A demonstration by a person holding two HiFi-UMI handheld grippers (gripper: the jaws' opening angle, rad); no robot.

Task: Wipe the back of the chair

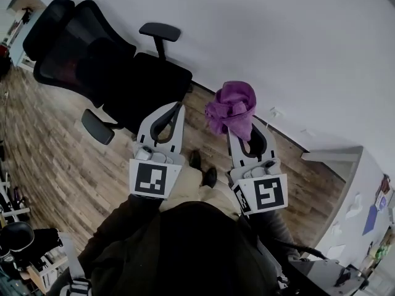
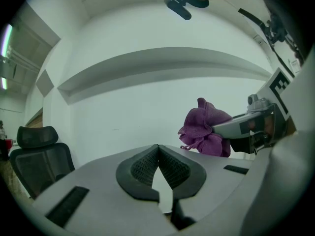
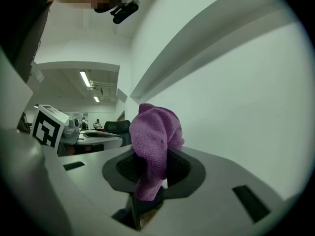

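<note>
Two tools held up in front of a black office chair, one of them carrying a purple cloth.

The right tool is clamped on a bunched purple cloth, which bulges out past its tips and hangs down between the pads; in the head view the cloth shows against the white wall, to the right of the chair. The left tool is pinched together with its ribbed pads meeting at the tip and nothing between them. The black office chair stands on the wooden floor at the far left beside the wall, its mesh back leaning away to the left, its seat just beyond the left tool. The person's dark shoes show on the floor between the two tools.
</note>
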